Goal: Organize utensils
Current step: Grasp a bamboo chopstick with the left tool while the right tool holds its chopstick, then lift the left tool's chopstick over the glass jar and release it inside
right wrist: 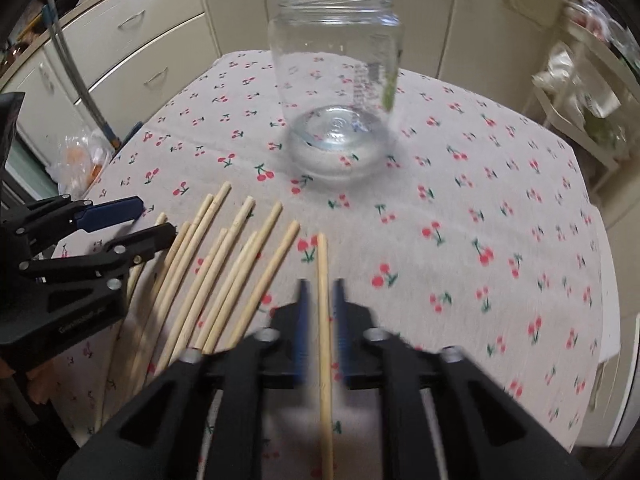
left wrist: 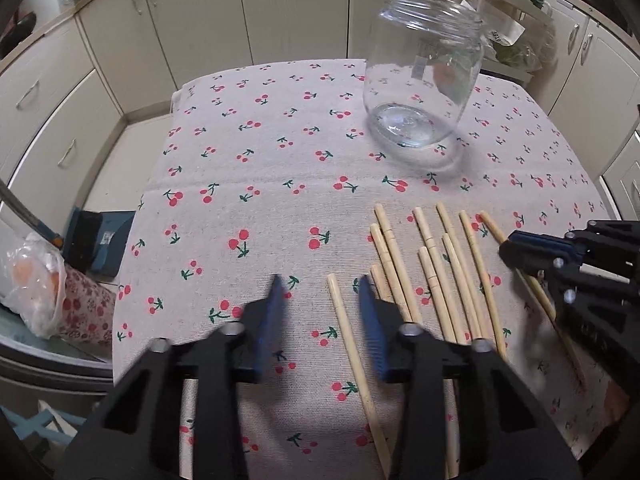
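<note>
The right gripper (right wrist: 320,292) is clamped on one chopstick (right wrist: 322,264); it should be lifted level toward the jar (right wrist: 336,80), upper centre. The left gripper (left wrist: 320,292), apparently not yet gripping, straddles another stick (left wrist: 340,312).

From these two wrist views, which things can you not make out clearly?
- Near ends of the chopsticks: both views, hidden under the black gripper bodies or cut off by the bottom edge.
- Right gripper contact with its single chopstick: right wrist view, jaws motion-blurred.
- Label on the glass jar: both views, too small and blurred to read.
- Bag on the left: contents unclear.
</note>
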`<state>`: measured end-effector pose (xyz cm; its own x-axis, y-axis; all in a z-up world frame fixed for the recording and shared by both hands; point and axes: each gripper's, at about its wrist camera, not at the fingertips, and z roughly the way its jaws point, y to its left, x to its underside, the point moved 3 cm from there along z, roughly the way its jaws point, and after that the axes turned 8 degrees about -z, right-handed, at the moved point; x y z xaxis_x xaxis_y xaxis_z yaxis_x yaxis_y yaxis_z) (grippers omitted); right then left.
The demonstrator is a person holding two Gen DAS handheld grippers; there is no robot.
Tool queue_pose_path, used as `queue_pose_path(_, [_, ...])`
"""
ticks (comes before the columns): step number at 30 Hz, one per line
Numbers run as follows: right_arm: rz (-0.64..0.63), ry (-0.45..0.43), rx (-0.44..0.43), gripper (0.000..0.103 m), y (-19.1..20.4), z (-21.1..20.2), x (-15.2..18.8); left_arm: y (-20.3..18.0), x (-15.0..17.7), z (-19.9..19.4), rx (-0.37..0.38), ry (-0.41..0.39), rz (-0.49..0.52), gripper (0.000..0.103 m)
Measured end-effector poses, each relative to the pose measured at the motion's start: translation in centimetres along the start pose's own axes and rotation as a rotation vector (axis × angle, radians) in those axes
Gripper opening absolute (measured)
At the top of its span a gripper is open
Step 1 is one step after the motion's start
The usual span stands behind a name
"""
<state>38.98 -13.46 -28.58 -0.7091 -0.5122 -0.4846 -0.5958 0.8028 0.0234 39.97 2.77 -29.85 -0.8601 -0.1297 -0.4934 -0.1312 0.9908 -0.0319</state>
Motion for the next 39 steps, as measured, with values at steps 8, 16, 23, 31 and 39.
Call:
queue_pose_path(8, [0.266, -0.061, -0.155, 0.006, -2.8, -1.5, 2.8, 1.3, -0.4, -0.2, 0.134, 0.059, -0.066, 0.007])
queue_pose_path(16, [0.359, -0.102, -0.189, 0.006, -4.4, -1.8, 3.7, 0.8, -0.5, -2.7, 0.187, 0.016, -0.075, 0.005])
queue_pose_path(23, [0.388, -0.116, -0.213, 0.006, -4.5, -1.6, 3.7, 0.9, -2.9, -5.8, 0.281, -0.081, -0.132, 0.005])
queue_pose_path(31, [0.397, -0.134, -0.203, 0.006, -4.7, -1.6, 3.7, -1.4, -8.0, -11.1, 0.347, -0.341, -0.148, 0.005])
queue_pose_path(39, [0.407, -0.165, -0.191, 0.006, -5.0, -2.0, 3.8, -3.9, -14.5, -14.3, 0.367, -0.559, -0.174, 0.005])
